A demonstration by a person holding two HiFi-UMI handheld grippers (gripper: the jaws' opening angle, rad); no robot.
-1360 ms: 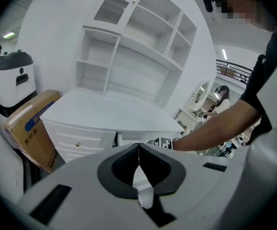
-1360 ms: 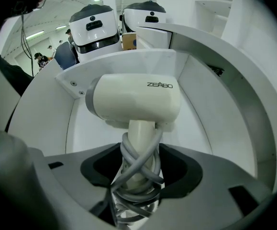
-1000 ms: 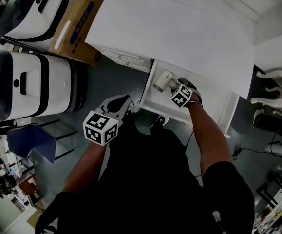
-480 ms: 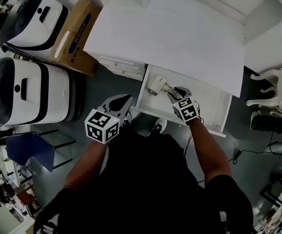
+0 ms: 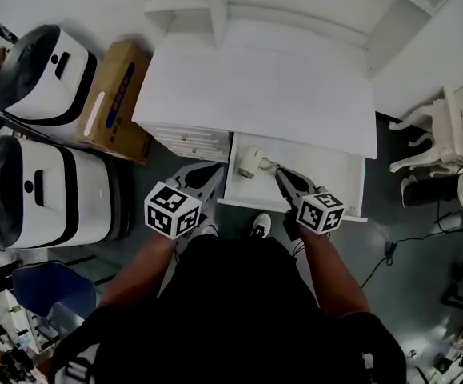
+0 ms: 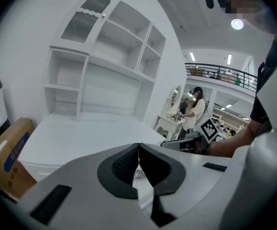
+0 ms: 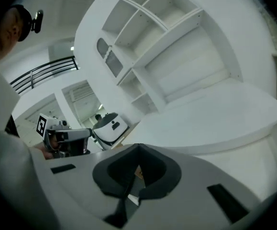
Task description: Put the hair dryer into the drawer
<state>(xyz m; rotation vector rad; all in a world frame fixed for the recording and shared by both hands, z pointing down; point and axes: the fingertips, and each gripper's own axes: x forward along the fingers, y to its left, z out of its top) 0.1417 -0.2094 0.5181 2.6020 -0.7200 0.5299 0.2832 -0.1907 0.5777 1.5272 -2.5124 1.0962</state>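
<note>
The white hair dryer [image 5: 252,163] lies in the left part of the open white drawer [image 5: 339,172], its cord trailing to the right. My right gripper [image 5: 282,176] hangs over the drawer's front edge, just right of the dryer and apart from it, jaws shut with nothing between them [image 7: 137,150]. My left gripper [image 5: 209,172] is outside the drawer, beside its left front corner, also shut and empty [image 6: 138,150]. Each gripper shows in the other's view: the right gripper [image 6: 195,140] and the left gripper [image 7: 64,135].
Above the drawer a white desk top [image 5: 255,86] carries open shelves [image 6: 124,47]. A cardboard box [image 5: 111,102] and two white-and-black machines [image 5: 39,186] stand at the left. A white chair [image 5: 443,126] is at the right. Another person [image 6: 195,107] stands far off.
My right gripper has let go of the hair dryer, drawn back out of the drawer and shut. The dryer stays in the drawer. My left gripper has risen a little.
</note>
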